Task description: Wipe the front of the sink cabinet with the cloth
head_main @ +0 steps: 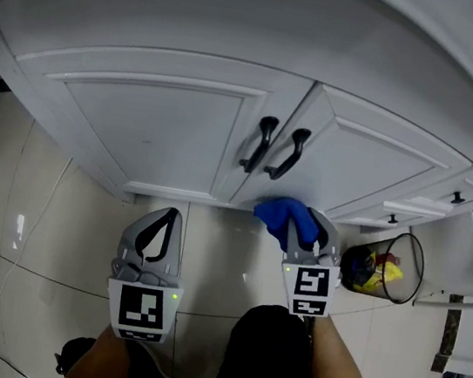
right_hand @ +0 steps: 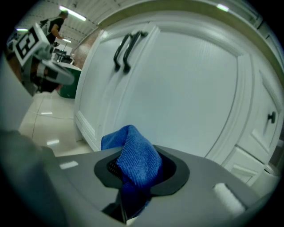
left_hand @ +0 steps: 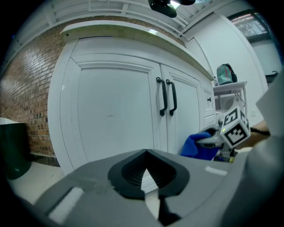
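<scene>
Floor [head_main: 37, 224], pale glossy tiles, runs along the foot of the unit at far left.

Sink cabinet [head_main: 193, 65], white, panelled front, fills the upper part of the head view under a rounded counter edge.

Left door [head_main: 153, 127], shut, with a recessed panel. Its black handle [head_main: 259, 143] stands upright by the centre seam.

Left gripper [head_main: 173, 216], held low before the left door, apart from it, pointing at the cabinet base. Its own view shows the jaw tips pressed together with nothing between them.

Second black handle [head_main: 288, 154], on the right door [head_main: 359, 162], just beside the first. That door is also shut.

Cloth [head_main: 279, 211], blue, bunched, sits at the bottom edge of the cabinet front just below the seam where the two doors meet. It appears to rest against the lower rail of the right door, though actual contact cannot be confirmed from any view.

Right gripper [head_main: 307, 232], directly behind the cloth, jaws clamped on it. A fold of the fabric sticks out past the tips towards the door.

Drawers [head_main: 446, 202], white with small black knobs, stand to the right of the doors.

Waste bin [head_main: 401, 268], dark wire mesh holding yellow and mixed scraps, stands on the floor near the right gripper.
</scene>
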`<state>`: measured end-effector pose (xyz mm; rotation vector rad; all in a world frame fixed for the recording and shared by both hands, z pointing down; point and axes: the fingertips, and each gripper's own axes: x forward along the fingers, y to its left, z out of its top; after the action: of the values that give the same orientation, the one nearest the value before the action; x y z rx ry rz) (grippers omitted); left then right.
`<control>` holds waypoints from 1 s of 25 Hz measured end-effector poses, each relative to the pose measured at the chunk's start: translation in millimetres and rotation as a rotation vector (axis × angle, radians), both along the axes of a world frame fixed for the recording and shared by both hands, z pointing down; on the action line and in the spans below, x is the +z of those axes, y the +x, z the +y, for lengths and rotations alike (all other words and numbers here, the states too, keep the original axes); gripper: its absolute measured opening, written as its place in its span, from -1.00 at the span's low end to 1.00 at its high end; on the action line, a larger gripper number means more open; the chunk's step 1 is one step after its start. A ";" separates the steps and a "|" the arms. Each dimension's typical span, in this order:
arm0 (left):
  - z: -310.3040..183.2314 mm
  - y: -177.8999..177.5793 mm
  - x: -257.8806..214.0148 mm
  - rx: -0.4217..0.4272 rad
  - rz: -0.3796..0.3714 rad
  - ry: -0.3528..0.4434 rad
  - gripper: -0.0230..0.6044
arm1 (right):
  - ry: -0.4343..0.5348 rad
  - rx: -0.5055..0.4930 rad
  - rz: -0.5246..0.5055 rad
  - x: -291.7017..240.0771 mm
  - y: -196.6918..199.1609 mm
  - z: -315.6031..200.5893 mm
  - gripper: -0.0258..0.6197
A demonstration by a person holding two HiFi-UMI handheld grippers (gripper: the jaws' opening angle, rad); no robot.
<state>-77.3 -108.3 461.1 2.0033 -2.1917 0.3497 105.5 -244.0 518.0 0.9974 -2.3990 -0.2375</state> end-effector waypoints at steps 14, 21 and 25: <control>-7.2 14.7 5.5 0.056 -0.027 -0.034 -0.91 | 0.744 0.148 -0.435 -350.9 65.2 16.9 -0.57; -6.6 22.0 4.1 0.070 -0.038 -0.036 -0.91 | 0.663 0.144 -0.347 -306.2 55.1 -1.5 -0.57; -7.8 22.6 6.5 0.069 -0.040 -0.039 -0.91 | 0.581 0.146 -0.325 -268.9 54.9 -5.0 -0.57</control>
<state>-54.7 -116.1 467.6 2.0718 -2.1256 0.4415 160.4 -249.0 249.1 1.5631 -2.5846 -0.8065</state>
